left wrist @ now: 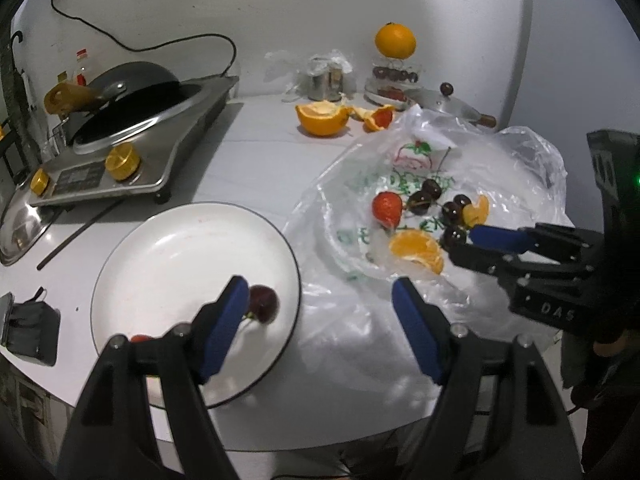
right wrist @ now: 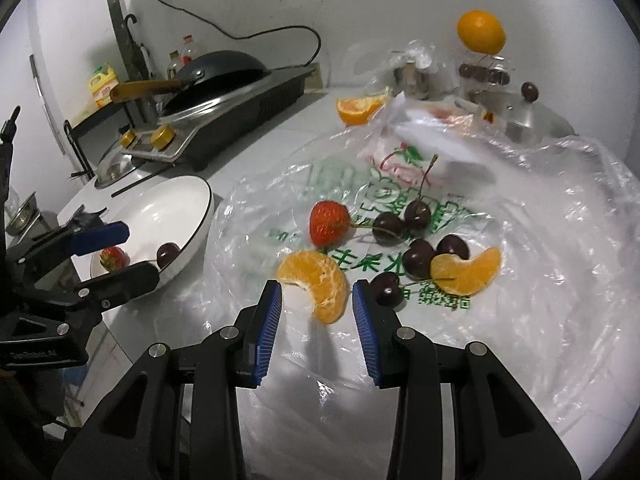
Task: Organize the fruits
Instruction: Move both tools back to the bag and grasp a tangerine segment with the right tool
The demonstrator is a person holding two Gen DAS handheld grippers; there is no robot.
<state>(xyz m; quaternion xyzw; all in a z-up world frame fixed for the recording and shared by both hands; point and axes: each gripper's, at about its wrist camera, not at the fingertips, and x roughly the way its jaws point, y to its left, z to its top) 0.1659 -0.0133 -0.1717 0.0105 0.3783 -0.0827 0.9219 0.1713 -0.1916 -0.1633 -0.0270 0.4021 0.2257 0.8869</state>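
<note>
A white plate [left wrist: 160, 264] holds a dark cherry [left wrist: 262, 304] and a strawberry [right wrist: 114, 258]. My left gripper [left wrist: 320, 320] hangs open over the plate's right rim with nothing between its fingers; the cherry lies just beside its left finger. On a clear plastic bag [right wrist: 520, 320] lie a strawberry [right wrist: 328, 222], several cherries [right wrist: 418, 258] and two orange segments. My right gripper [right wrist: 318, 312] is open just above the nearer segment [right wrist: 320, 284], which sits between its fingertips untouched. The other segment [right wrist: 468, 272] lies to the right.
A gas stove with a black wok [left wrist: 132, 128] stands at the back left. A halved orange [left wrist: 322, 118], a whole orange [left wrist: 395, 42] on a tiered stand and a pot lid [left wrist: 440, 106] line the back. A black pouch [left wrist: 32, 328] lies at the table's near-left edge.
</note>
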